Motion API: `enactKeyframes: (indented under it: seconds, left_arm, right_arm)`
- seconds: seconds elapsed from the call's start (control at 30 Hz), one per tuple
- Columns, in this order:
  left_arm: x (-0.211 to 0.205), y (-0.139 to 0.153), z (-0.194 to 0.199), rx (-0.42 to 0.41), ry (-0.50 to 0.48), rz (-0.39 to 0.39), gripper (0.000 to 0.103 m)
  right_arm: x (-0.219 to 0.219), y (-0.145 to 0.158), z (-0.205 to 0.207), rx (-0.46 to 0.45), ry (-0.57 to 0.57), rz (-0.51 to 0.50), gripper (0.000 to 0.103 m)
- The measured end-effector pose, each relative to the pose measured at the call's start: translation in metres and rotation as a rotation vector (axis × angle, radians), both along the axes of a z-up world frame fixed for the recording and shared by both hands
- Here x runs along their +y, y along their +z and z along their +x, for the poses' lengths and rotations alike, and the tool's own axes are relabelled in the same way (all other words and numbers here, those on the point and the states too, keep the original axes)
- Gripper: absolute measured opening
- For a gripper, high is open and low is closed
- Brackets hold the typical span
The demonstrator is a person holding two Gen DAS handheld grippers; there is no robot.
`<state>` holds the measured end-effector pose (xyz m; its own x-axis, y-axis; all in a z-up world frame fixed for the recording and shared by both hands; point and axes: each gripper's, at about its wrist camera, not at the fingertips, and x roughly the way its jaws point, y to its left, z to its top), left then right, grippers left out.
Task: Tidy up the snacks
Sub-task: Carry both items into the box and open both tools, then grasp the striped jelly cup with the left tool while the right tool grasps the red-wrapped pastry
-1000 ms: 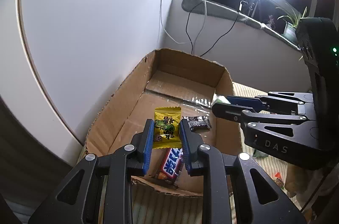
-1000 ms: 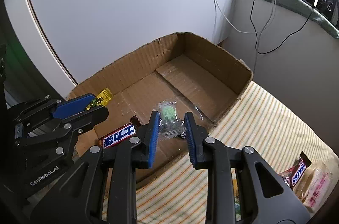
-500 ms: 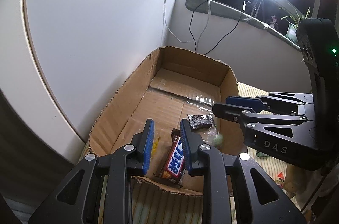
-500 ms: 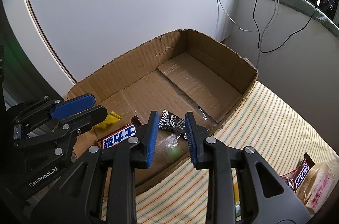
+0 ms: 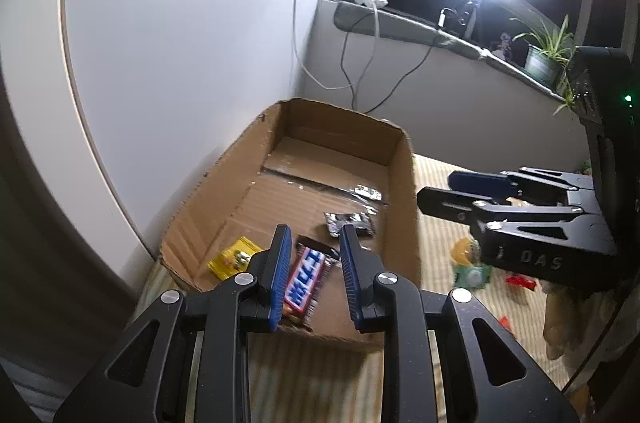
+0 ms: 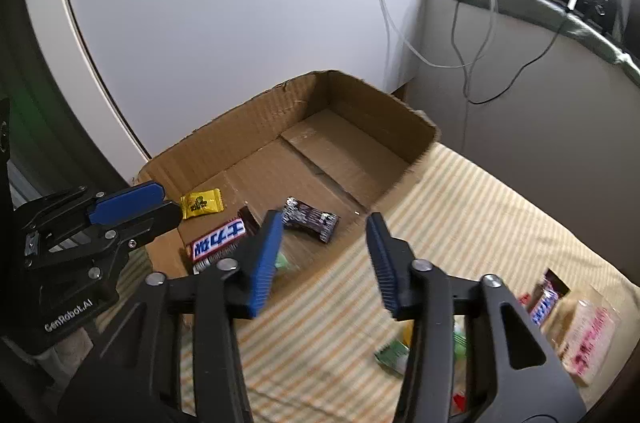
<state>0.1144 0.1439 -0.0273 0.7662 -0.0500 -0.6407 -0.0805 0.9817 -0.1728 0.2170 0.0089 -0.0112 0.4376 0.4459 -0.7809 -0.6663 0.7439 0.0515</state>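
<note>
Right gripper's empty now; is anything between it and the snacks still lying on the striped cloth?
Nothing visible. The right gripper hangs open above the striped cloth, and the chocolate bar and pink packet lie uncovered beside it, outside the cardboard box.

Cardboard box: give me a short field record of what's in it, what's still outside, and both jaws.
container: cardboard box, open top, on striped cloth
in box: yellow candy packet; Snickers bar; dark wrapped candy; small green candy, partly hidden by a finger
still outside: second Snickers bar; pink-printed clear packet; green packet
left gripper: jaws apart, nothing between them
right gripper: jaws have just been opening, empty
</note>
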Motion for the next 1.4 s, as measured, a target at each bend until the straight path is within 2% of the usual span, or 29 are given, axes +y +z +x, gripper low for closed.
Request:
enactKeyframes:
  seconds: [0.13, 0.27, 0.37, 0.43, 0.47, 0.77, 1.0, 1.4]
  left_arm:
    - [-0.013, 0.004, -0.009, -0.007, -0.022, -0.007, 0.028]
    - [-0.032, 0.004, -0.018, -0.006, -0.064, -0.016, 0.036]
    - [-0.047, 0.001, -0.024, 0.002, -0.097, -0.018, 0.037]
    - [-0.059, -0.001, -0.027, 0.012, -0.123, -0.026, 0.045]
    - [-0.064, -0.002, -0.029, 0.015, -0.136, -0.029, 0.045]
    - [-0.118, -0.021, -0.038, 0.071, -0.263, -0.039, 0.049]
    - [-0.154, -0.038, -0.037, 0.121, -0.337, -0.023, 0.051]
    - [-0.169, -0.057, -0.026, 0.162, -0.355, 0.009, 0.051]
  right_arm:
    - [-0.026, 0.009, -0.008, -0.017, -0.025, 0.007, 0.053]
    - [-0.060, 0.017, -0.015, -0.034, -0.064, 0.018, 0.069]
    - [-0.087, 0.019, -0.021, -0.046, -0.091, 0.018, 0.070]
    - [-0.103, 0.019, -0.024, -0.043, -0.112, 0.012, 0.074]
    - [-0.114, 0.018, -0.026, -0.041, -0.128, 0.008, 0.077]
    - [-0.176, -0.009, -0.038, 0.008, -0.176, -0.054, 0.078]
    - [-0.188, -0.031, -0.040, 0.062, -0.193, -0.060, 0.078]
    - [-0.175, -0.050, -0.015, 0.127, -0.226, -0.039, 0.078]
